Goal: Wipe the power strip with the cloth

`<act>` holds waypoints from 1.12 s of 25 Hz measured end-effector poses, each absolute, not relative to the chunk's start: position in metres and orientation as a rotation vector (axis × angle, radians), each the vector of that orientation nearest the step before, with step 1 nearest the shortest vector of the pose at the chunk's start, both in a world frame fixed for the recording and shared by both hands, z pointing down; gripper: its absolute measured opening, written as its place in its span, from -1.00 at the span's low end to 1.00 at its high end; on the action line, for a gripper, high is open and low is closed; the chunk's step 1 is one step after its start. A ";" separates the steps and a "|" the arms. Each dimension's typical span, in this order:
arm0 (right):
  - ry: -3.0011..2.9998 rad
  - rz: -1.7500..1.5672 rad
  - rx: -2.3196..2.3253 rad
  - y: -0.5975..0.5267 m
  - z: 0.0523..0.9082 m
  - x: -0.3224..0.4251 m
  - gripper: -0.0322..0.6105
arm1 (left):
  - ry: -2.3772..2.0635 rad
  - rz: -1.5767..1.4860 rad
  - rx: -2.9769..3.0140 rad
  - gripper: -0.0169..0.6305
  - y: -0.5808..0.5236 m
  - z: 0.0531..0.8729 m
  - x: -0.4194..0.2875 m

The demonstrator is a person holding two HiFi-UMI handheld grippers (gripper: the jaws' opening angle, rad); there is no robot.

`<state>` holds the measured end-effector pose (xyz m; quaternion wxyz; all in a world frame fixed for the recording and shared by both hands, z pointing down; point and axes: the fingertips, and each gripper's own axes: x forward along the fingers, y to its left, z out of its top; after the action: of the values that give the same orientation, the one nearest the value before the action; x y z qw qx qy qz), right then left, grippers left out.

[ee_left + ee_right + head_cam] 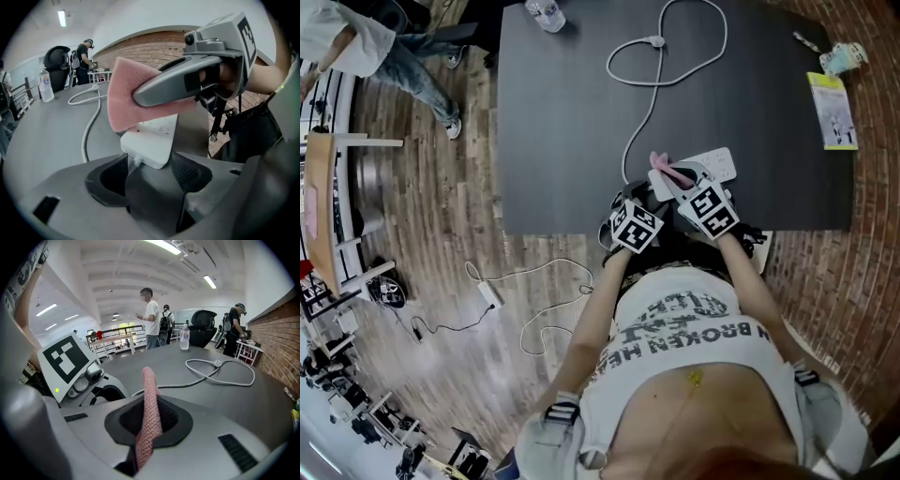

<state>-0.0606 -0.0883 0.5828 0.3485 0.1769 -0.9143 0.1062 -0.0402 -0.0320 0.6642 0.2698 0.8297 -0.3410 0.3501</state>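
Observation:
A white power strip [714, 166] lies near the front edge of the dark table [562, 141], and its cord [639, 117] loops away toward the far side. My right gripper [680, 181] is shut on a pink cloth [666, 169] and holds it over the strip's near end. In the right gripper view the cloth [151, 408] stands on edge between the jaws. My left gripper [150, 171] is open. The strip's end [152, 140] sits between its spread jaws, with a gap at each pad. Above it, the cloth [126, 98] hangs from the right gripper [187, 82].
A water bottle [546, 13] stands at the table's far edge. A yellow-green leaflet [832, 111] and a small wrapped item [844, 58] lie at the far right. On the wooden floor to the left lies another power strip [490, 294], and people stand beyond the table.

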 end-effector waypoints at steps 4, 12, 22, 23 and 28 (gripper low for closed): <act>-2.322 0.304 0.367 -0.081 0.604 -0.071 -0.85 | -0.877 0.965 2.245 -0.10 -0.034 0.669 -0.035; -2.232 0.284 0.263 -0.069 0.636 -0.079 -0.85 | -0.807 0.946 2.267 -0.09 -0.037 0.672 -0.036; -2.249 0.246 0.257 -0.068 0.639 -0.077 -0.85 | -0.815 0.997 2.255 -0.10 -0.036 0.675 -0.035; -2.248 0.237 0.255 -0.069 0.638 -0.076 -0.85 | -0.816 1.001 2.255 -0.10 -0.036 0.676 -0.034; -2.249 0.235 0.272 -0.074 0.638 -0.066 -0.85 | -0.820 1.016 2.251 -0.10 -0.037 0.676 -0.034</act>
<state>-0.0663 -0.0737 0.6377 0.4187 0.1086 -0.8967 0.0936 -0.0344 -0.0366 0.6757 0.2664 0.8337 -0.3038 0.3764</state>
